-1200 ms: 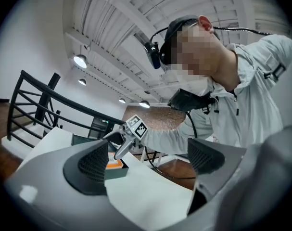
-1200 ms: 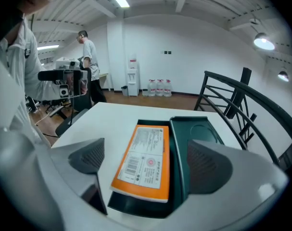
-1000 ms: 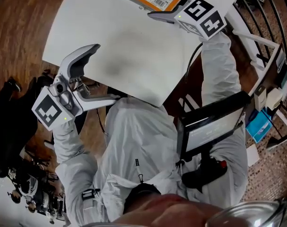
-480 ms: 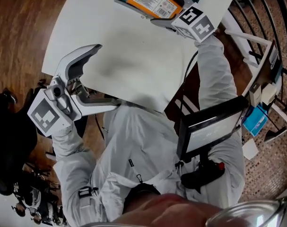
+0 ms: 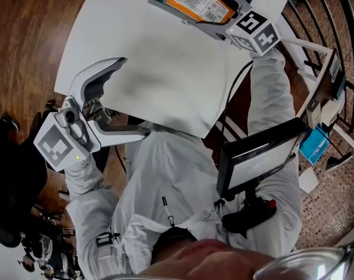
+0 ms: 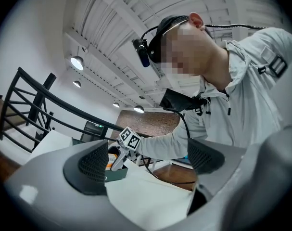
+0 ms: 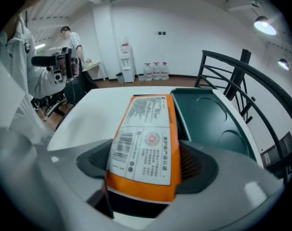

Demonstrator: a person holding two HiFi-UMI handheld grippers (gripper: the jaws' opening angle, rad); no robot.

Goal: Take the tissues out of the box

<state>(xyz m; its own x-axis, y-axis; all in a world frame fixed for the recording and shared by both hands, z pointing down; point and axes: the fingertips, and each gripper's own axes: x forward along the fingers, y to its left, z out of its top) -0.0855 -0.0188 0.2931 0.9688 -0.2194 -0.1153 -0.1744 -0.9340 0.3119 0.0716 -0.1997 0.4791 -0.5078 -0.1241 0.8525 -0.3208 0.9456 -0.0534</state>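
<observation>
The tissue pack is a soft, glossy, flat oblong in orange wrap, with a white printed label and barcode facing up. Its long axis runs straight out from your right gripper, with the near end between the dark ribbed pads. The jaws are closing on it and already meet its two long sides. It lies over the dark green box with its moulded round hollows, at the far edge of the smooth white table. Whether it still rests in the box is hard to say. Your left gripper hangs off the near table edge, jaws spread wide around nothing.
</observation>
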